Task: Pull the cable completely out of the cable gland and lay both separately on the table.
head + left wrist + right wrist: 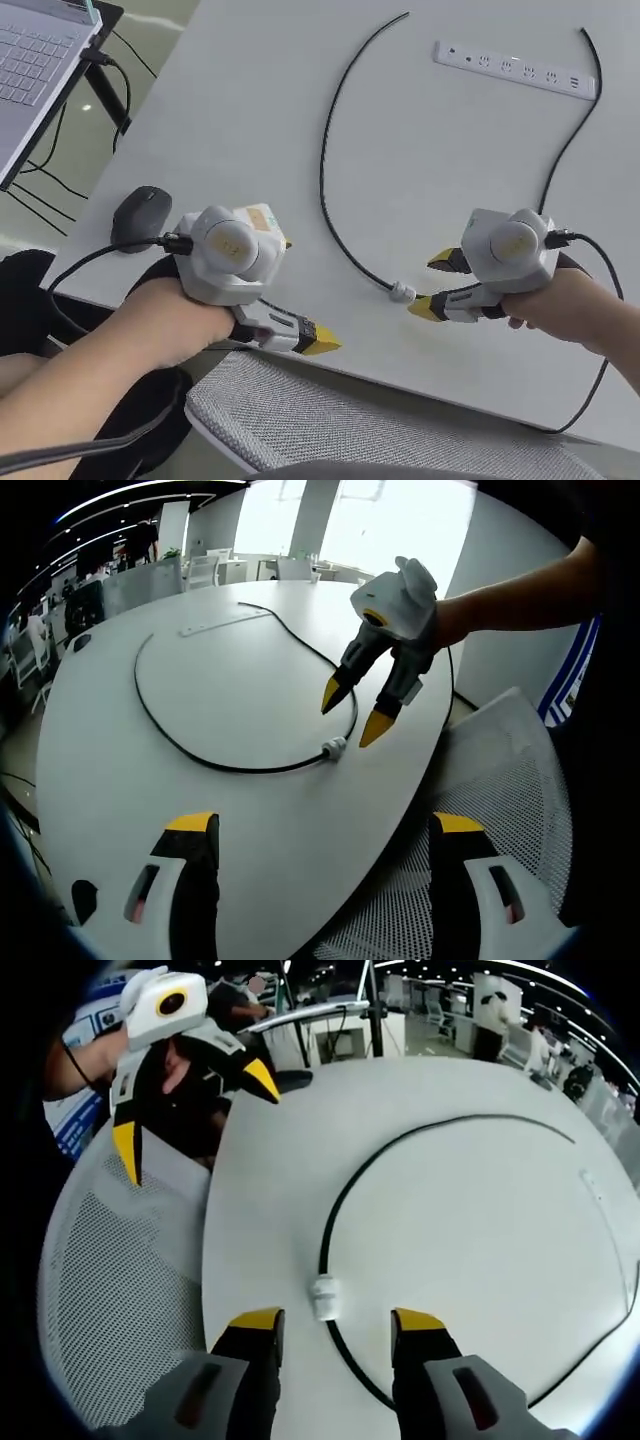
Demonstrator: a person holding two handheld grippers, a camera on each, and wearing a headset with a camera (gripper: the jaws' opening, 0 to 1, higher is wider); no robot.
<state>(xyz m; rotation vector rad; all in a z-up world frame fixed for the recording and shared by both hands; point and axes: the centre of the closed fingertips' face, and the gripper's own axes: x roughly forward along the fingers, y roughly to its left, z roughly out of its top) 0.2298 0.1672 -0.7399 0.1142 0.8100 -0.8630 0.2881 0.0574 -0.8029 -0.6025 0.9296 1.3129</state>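
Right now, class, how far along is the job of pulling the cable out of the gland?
Done: nothing; the cable gland sits threaded on the cable on the table. In hand: the right tongs, open, hover at the gland; the left tongs hang open at the table edge. Left: grip, pull the cable out, lay both apart.

Head view. White tabletop (250, 110) with a black cable (325, 170) curving from the far edge down to a white cable gland (402, 292) near the front edge; the cable is seated in the gland. Right tool (431, 285), jaws apart, yellow tips pointing left, lower tip just beside the gland. Left tool (305, 293), jaws spread, at the front edge, apart from the cable. Also on the tabletop: power strip (515, 70), mouse (142, 215). Laptop (30, 60) upper left; mesh chair (350, 420) below.
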